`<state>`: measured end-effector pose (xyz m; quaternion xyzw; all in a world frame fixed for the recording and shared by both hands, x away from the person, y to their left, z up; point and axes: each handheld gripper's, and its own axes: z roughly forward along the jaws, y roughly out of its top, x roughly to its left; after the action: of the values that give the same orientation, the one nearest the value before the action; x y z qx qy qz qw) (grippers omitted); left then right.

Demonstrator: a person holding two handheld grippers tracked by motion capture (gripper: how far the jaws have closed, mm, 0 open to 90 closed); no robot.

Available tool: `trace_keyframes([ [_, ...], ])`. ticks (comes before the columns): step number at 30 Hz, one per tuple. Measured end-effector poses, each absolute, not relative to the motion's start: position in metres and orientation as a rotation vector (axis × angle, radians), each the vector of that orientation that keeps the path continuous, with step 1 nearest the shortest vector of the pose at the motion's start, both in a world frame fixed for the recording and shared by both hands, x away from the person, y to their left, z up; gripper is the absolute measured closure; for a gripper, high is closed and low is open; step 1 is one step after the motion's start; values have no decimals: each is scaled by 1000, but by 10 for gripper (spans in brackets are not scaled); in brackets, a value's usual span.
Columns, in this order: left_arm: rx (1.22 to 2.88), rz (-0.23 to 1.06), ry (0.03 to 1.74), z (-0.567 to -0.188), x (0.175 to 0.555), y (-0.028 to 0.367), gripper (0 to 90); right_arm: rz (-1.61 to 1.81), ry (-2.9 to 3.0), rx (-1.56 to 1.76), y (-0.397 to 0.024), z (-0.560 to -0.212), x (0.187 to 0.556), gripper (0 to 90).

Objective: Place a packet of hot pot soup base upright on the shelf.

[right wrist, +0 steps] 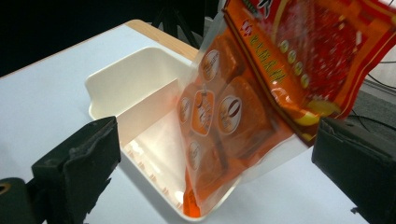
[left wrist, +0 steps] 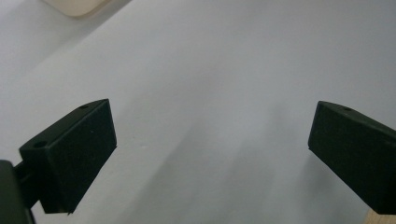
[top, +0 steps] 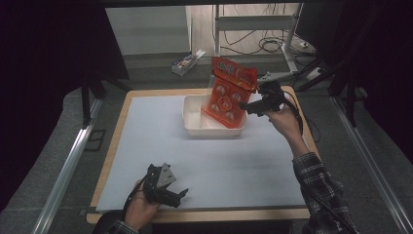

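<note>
the orange snack bag [right wrist: 233,112] stands tilted with its lower end in the white tray [right wrist: 135,88], between the right gripper [top: 253,106] fingers (spread wide, gripping nothing). the left gripper [top: 170,195] rests low over the white surface [left wrist: 210,70], well apart, fingers wide open and empty.

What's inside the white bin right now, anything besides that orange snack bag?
Only the orange snack bag, standing tilted with its lower end in the white bin. The bare floor shows beside it; the part beneath the bag is covered.
</note>
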<state>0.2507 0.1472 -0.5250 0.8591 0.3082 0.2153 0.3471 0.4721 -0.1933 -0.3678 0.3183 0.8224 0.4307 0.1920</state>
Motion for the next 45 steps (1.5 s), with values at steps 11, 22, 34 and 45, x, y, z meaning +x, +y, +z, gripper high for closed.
trace_keyframes([
  [11, 2206, 563, 785, -525, 251, 149, 3, 1229, 2322, 900, -187, -382, 452, 10],
  [22, 2216, 566, 757, -526, 250, 145, 0, 1231, 2319, 873, -177, -402, 433, 10],
  [34, 2235, 570, 757, -527, 250, 144, 0, 1257, 2292, 866, -176, -418, 420, 10],
  [45, 2237, 575, 760, -527, 250, 145, 0, 1227, 2296, 845, -176, -426, 405, 10],
])
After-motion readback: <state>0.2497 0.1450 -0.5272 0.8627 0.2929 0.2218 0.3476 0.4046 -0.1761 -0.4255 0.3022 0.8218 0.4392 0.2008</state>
